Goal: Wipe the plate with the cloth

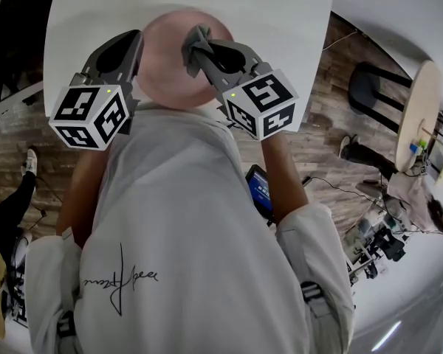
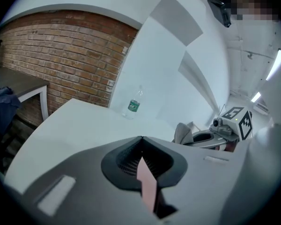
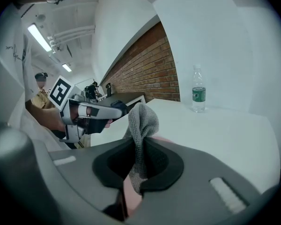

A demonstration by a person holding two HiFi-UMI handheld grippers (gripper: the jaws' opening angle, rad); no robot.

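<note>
Left tool: jaws closed on the rim of the pink plate. Your left gripper view shows only a thin pink edge pinched between them, low centre of frame.

Right tool: jaws clamped on the grey cloth. 1 bunched fold sticks up past the tips and a short end hangs below them. Pink plate surface shows directly under that end. I can't tell whether the cloth is pressing on it.

Head view:
- The plate is at upper centre of frame, on the white counter, close to its near edge.
- Your left tool comes in at the plate's left edge.
- Your right tool reaches in over the upper right part of the plate, cloth at the tips.
- Both marker cubes sit below the plate in frame, just above your white shirt.

Also on the counter: 1 clear bottle with a green label, upright, well apart from the plate, in the upper right of the right gripper view. A brick wall fills the upper left of the left gripper view.
</note>
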